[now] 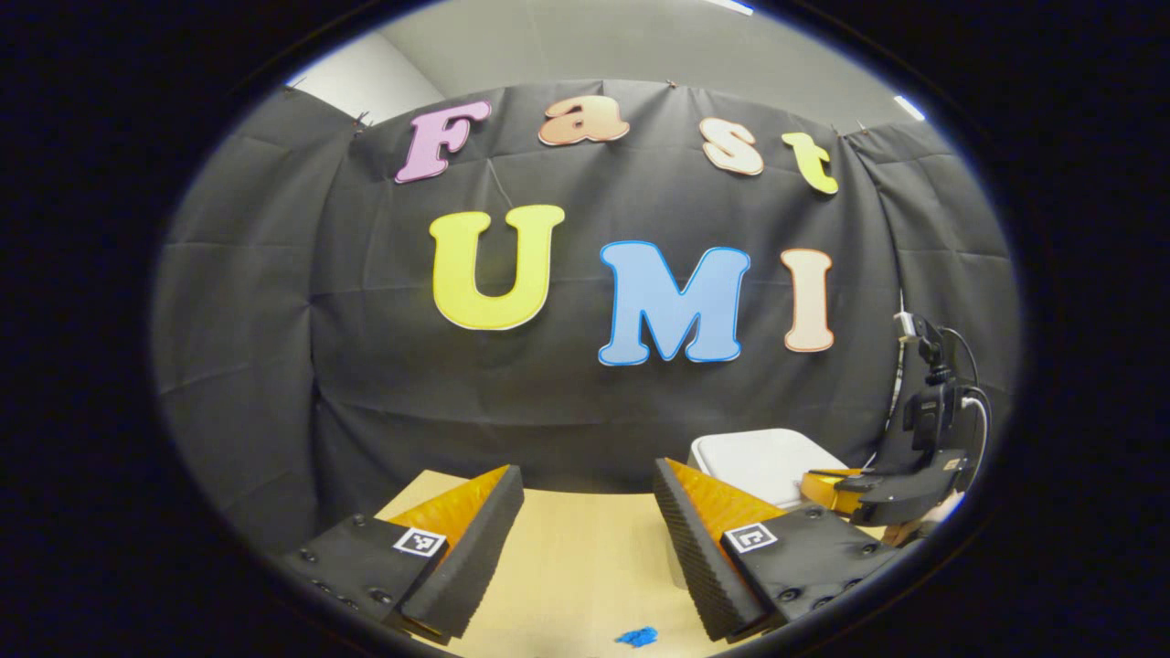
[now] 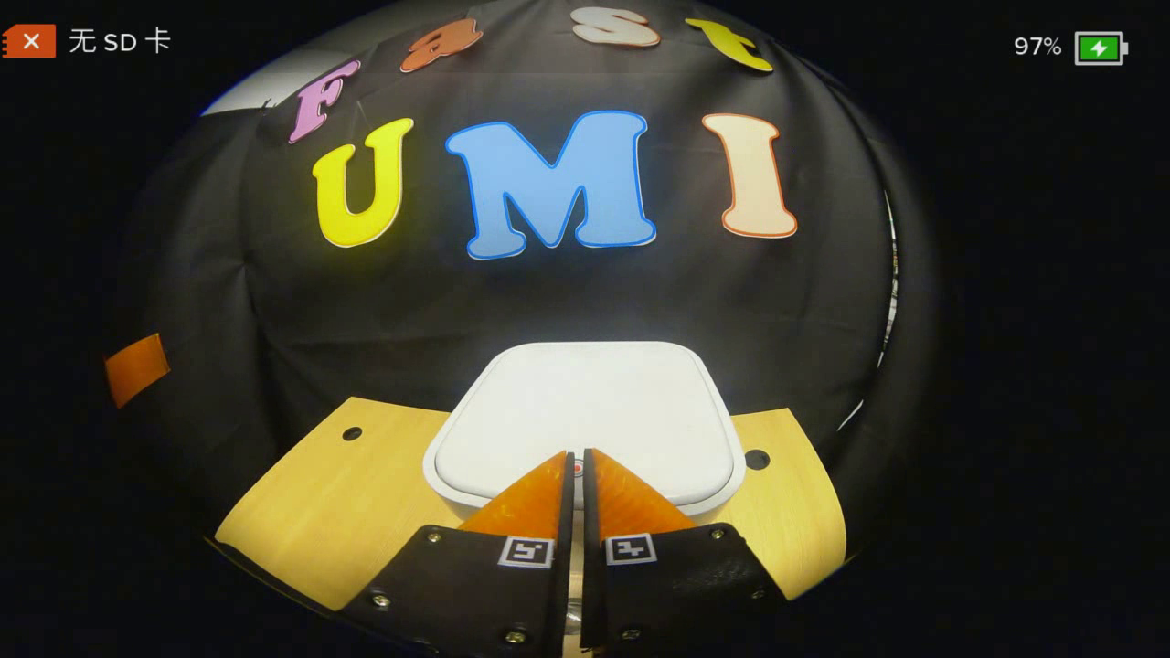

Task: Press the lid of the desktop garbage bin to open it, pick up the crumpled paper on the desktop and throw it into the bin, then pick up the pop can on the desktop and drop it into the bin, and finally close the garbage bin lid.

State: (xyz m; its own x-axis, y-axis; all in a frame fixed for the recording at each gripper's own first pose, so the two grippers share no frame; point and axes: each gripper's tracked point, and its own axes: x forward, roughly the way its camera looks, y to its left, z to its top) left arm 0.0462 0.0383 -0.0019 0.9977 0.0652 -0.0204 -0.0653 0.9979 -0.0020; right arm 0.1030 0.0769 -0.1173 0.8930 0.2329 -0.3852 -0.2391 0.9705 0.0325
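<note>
Left gripper (image 1: 588, 512): jaws spread wide above the table (image 1: 585, 557).
Right gripper (image 2: 577, 466): jaws closed together, empty, tips over the bin lid (image 2: 585, 402).
Bin lid: down.

Both views face wall, share bin (image 1: 766, 461)

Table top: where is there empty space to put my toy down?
The wooden table is bare left of the white bin, out to its front-left edge. A narrower bare strip lies right of the bin. In the left gripper view, wood is bare between the left gripper's fingers, past a small blue scrap. The right gripper crowds the bin's front.
</note>
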